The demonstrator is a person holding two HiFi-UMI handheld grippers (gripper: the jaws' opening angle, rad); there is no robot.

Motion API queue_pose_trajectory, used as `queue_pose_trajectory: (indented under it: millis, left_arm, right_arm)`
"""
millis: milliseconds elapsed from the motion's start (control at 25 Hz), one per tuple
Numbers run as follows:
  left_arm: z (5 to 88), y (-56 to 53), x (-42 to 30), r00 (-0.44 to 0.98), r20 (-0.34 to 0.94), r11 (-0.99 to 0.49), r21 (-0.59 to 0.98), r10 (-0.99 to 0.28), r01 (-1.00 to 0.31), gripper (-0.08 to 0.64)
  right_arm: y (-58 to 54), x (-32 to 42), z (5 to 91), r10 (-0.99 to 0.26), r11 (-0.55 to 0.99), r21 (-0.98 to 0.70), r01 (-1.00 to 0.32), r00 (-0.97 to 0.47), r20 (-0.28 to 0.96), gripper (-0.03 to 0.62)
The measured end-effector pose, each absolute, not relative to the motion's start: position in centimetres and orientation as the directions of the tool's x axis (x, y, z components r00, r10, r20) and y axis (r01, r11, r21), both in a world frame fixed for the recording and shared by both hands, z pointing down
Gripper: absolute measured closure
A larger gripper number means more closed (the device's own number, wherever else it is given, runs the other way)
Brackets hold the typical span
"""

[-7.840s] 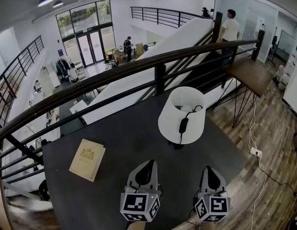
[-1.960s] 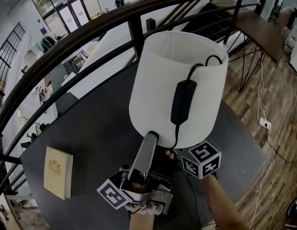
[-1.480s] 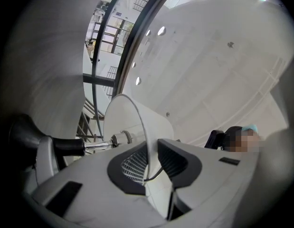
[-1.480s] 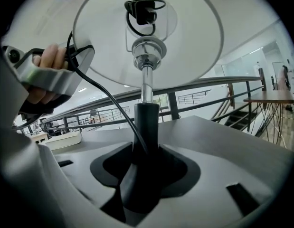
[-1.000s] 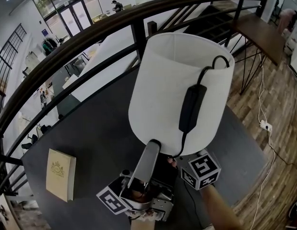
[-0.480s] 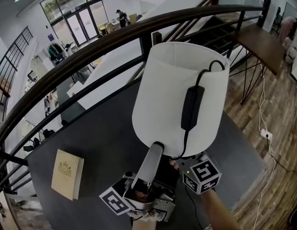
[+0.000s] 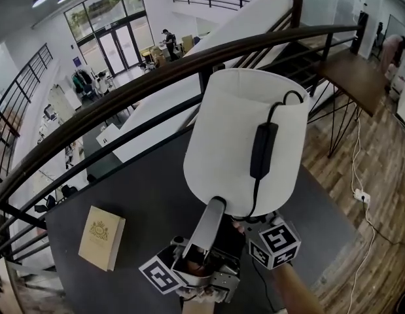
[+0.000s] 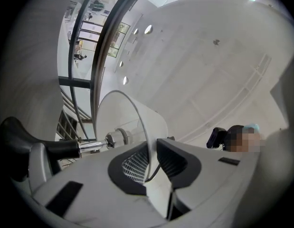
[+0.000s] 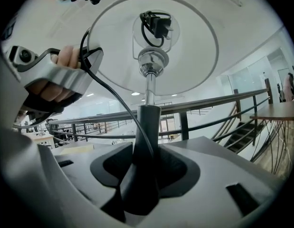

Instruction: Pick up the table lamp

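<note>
The table lamp [image 7: 245,142] is being held with its stem [image 9: 147,127] clamped in the right gripper [image 9: 146,161] and its shade rim [image 8: 137,122] pinched by the left gripper [image 8: 151,163], both best raised together.

Railing [image 7: 123,98] crowds behind; tabletop [image 7: 150,201] (beside book [image 7: 101,237]) lies open.

left gripper [image 8: 151,163]: pale grey jaws, black ribbed pads [image 8: 134,166] | right gripper [image 9: 146,170]: white cube [image 7: 274,244] (black square markers)
</note>
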State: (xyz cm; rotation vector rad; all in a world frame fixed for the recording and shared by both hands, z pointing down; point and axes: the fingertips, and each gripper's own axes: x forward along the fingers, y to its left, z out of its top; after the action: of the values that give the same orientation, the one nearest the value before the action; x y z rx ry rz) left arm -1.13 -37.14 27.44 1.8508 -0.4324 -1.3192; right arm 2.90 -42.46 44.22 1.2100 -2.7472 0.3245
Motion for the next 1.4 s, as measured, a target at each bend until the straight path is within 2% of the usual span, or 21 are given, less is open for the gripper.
queue_pose_trajectory:
  millis: [1400]
  left_arm:
    - [20.1, -30.1, -1.3, 0.372, -0.675, -0.687, 0.716, -0.637, 0.123, 0.502]
  right_arm:
    - [-36.3, 2.3, 36.6, -0.690, 0.703, -0.124, -0.700, -0.714, 0.117, 0.411]
